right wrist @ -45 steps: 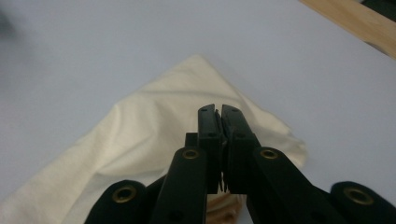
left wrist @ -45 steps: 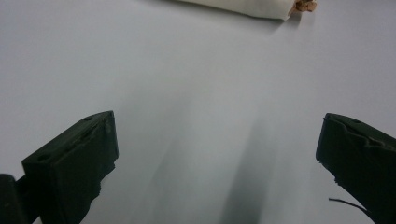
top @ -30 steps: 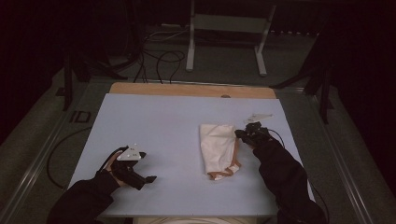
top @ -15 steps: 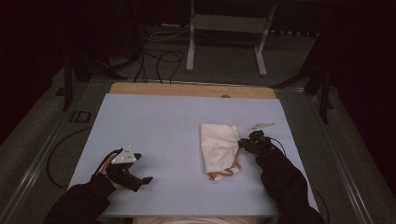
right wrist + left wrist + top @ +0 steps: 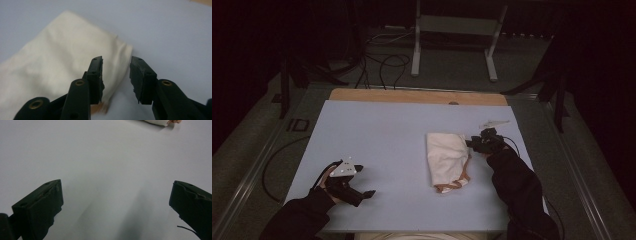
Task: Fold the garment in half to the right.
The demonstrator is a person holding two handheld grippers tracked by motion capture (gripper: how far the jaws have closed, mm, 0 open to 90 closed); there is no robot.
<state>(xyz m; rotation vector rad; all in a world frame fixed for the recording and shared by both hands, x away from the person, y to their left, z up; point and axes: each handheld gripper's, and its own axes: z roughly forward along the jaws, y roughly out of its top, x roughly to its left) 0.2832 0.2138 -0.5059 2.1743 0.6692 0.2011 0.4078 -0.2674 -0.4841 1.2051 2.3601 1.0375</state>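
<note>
The right gripper (image 5: 116, 75) has just been opening; its fingers (image 5: 96, 75) stand part spread over the folded cream cloth's (image 5: 447, 157) right edge, pinching nothing. The cloth lies right of the desk's (image 5: 377, 135) middle, long axis running away from the person. The left gripper (image 5: 347, 182), fingers wide, rests well left of the cloth.

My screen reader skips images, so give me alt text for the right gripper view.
The right claw points at the near edge of a folded cream cloth on a pale table. Its two black jaws stand partly apart and have just been opening, with the cloth's edge in the gap behind them and no pad pressing on it.
</note>
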